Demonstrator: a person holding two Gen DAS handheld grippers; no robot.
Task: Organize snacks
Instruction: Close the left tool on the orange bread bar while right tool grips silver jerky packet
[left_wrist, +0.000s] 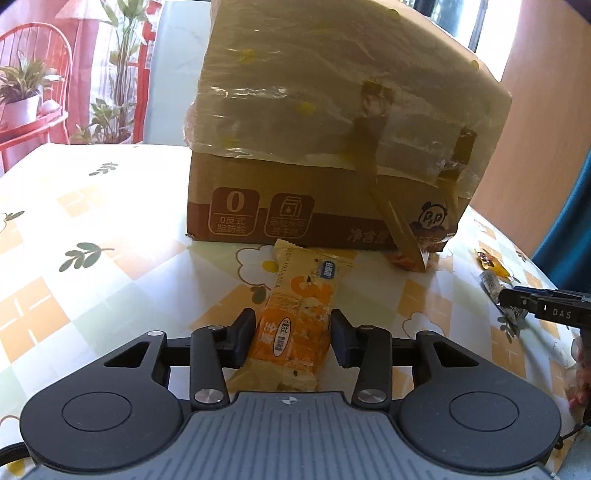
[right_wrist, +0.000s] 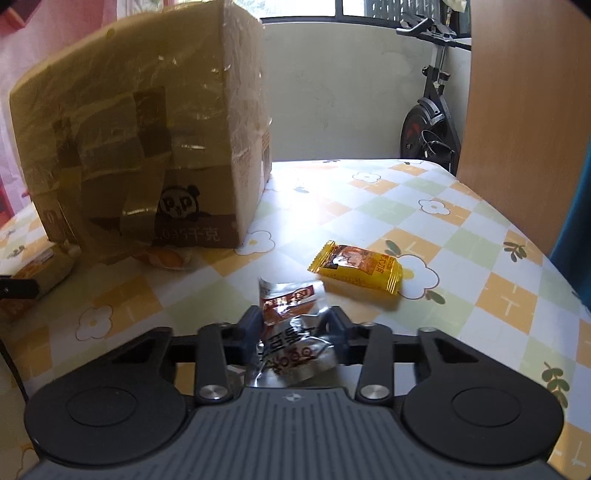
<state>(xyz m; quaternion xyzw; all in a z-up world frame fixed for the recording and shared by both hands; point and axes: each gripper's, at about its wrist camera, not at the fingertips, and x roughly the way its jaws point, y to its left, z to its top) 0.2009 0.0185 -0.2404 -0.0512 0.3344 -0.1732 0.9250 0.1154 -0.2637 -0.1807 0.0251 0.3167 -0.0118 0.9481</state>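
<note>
A long orange and cream snack bar (left_wrist: 299, 314) lies between the fingers of my left gripper (left_wrist: 293, 332), which close on its sides just above the tablecloth. My right gripper (right_wrist: 293, 332) is shut on a crumpled silver and red snack packet (right_wrist: 291, 332). That gripper and its packet also show at the right edge of the left wrist view (left_wrist: 517, 299). A yellow snack packet (right_wrist: 358, 267) lies flat on the table ahead of the right gripper. A tall taped cardboard box (left_wrist: 332, 147) stands behind the bar; it also shows in the right wrist view (right_wrist: 147, 147).
The table has a checked floral cloth (left_wrist: 92, 240). An orange packet (right_wrist: 162, 256) peeks out at the box's base. A wooden panel (right_wrist: 517, 92) and an exercise bike (right_wrist: 428, 122) stand beyond the right side. Potted plants (left_wrist: 22, 92) stand far left.
</note>
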